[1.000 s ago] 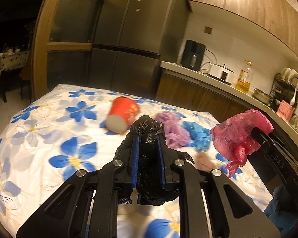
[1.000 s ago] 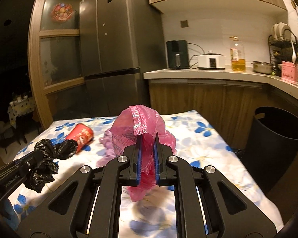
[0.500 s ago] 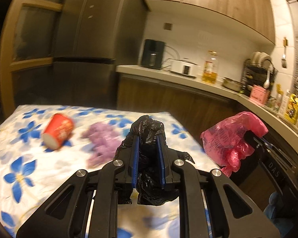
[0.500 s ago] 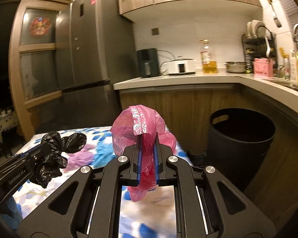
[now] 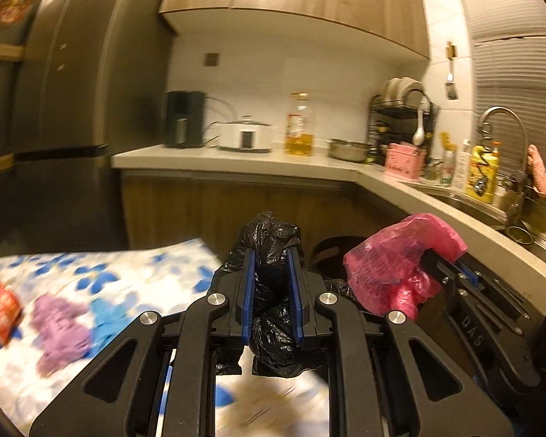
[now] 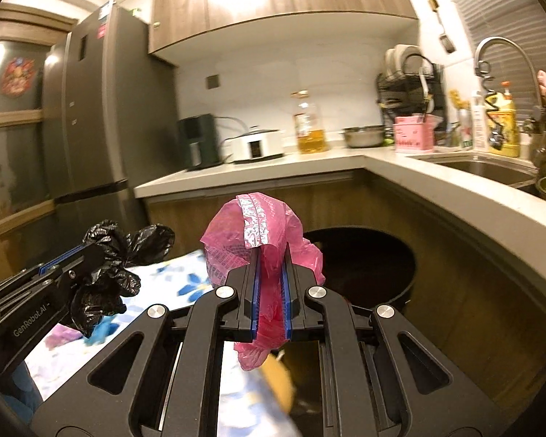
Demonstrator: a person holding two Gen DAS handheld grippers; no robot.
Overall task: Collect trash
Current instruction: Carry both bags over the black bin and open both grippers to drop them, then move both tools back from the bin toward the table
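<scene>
My left gripper (image 5: 271,255) is shut on a crumpled black plastic bag (image 5: 273,313) and holds it in the air over the table's right end. My right gripper (image 6: 271,251) is shut on a crumpled pink plastic bag (image 6: 258,240), in front of the black trash bin (image 6: 378,266). The pink bag (image 5: 396,266) also shows at the right of the left wrist view, the black bag (image 6: 109,269) at the left of the right wrist view. A red paper cup (image 5: 0,313), a purple wad (image 5: 60,331) and a blue wad (image 5: 103,317) lie on the floral tablecloth (image 5: 134,273).
A curved kitchen counter (image 6: 455,189) runs behind and to the right of the bin, with an oil bottle (image 6: 309,127), a rice cooker (image 6: 256,145), a dish rack (image 6: 407,83) and a sink tap (image 6: 502,58). A grey fridge (image 6: 91,116) stands at the left.
Both grippers have swung to the right with their bags, away from the table's middle and toward the bin and counter. The cup and wads have slid to the left edge of view.
</scene>
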